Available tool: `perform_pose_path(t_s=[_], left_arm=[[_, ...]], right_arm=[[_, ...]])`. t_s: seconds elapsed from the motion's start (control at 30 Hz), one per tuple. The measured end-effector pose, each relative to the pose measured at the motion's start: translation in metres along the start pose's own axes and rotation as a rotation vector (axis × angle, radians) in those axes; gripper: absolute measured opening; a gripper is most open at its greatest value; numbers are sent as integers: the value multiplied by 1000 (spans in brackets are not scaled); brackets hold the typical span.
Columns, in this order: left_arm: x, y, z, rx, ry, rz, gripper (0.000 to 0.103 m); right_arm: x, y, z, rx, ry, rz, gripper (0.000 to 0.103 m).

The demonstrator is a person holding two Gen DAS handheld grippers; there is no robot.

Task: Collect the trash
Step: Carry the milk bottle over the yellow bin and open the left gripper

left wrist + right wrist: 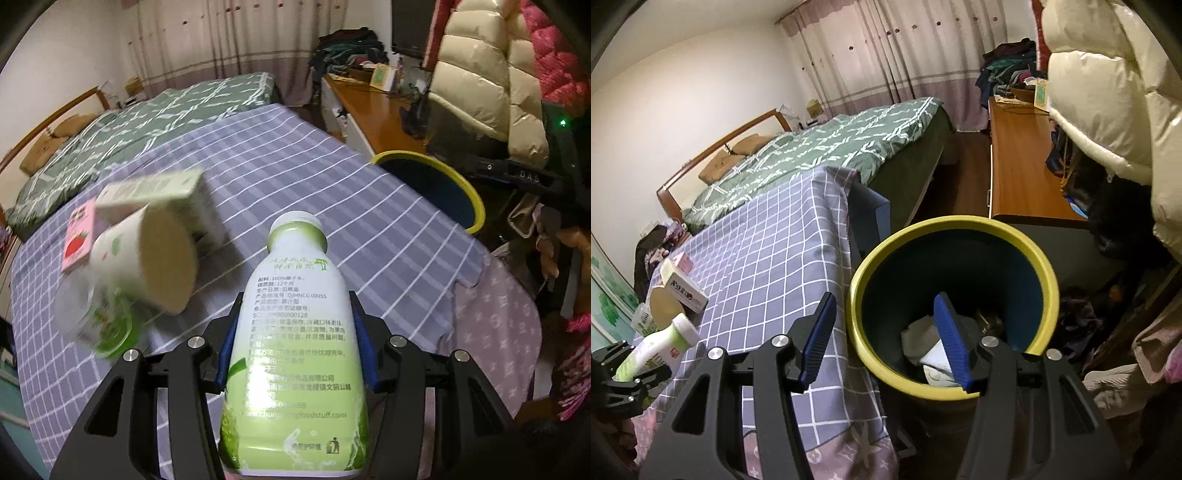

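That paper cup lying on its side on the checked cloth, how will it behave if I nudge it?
The paper cup lies on its side, so it would probably roll in a curve. It looks empty and light, likely easy to crush.

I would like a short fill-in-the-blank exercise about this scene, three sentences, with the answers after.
1. The left claw is shut on the ____.
2. The bin has a ____ rim.
3. The right claw holds ____.

Missing words: bottle; yellow; nothing
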State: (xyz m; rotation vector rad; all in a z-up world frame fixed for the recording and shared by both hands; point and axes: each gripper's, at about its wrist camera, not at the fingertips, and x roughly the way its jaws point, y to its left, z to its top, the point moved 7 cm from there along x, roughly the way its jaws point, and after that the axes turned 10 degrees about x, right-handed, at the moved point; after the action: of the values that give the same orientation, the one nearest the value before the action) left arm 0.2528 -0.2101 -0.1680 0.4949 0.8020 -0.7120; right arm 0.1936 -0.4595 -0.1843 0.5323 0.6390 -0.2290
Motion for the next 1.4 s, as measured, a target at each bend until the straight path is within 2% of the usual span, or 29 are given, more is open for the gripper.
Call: perform_pose_path(t_s=[0.27, 0.6, 0.87, 0.9, 0.93, 0.97, 1.13, 1.4], left_arm=[[18, -51, 60, 114, -26, -56, 52], [69, -136, 148, 253, -34, -155, 52], [120, -174, 195, 256, -18, -190, 54], [123, -174, 197, 247, -22, -185, 59], [126, -171, 201, 232, -30, -172, 74], [127, -169, 205, 219, -44, -159, 82], [104, -144, 202, 130, -100, -159, 82], [22, -72, 142, -18, -244, -104, 88]], right_arm=[[-28, -34, 8, 51, -67, -13, 53], [-49, -89, 11, 110, -126, -94, 53], [-60, -121, 8, 173, -136, -122, 57], [-60, -123, 7, 177, -133, -124, 57], [-59, -124, 6, 179, -131, -126, 57], [-59, -124, 5, 178, -128, -126, 57], [-51, -110, 0, 160, -99, -101, 58], [-32, -66, -8, 88, -47, -44, 62]])
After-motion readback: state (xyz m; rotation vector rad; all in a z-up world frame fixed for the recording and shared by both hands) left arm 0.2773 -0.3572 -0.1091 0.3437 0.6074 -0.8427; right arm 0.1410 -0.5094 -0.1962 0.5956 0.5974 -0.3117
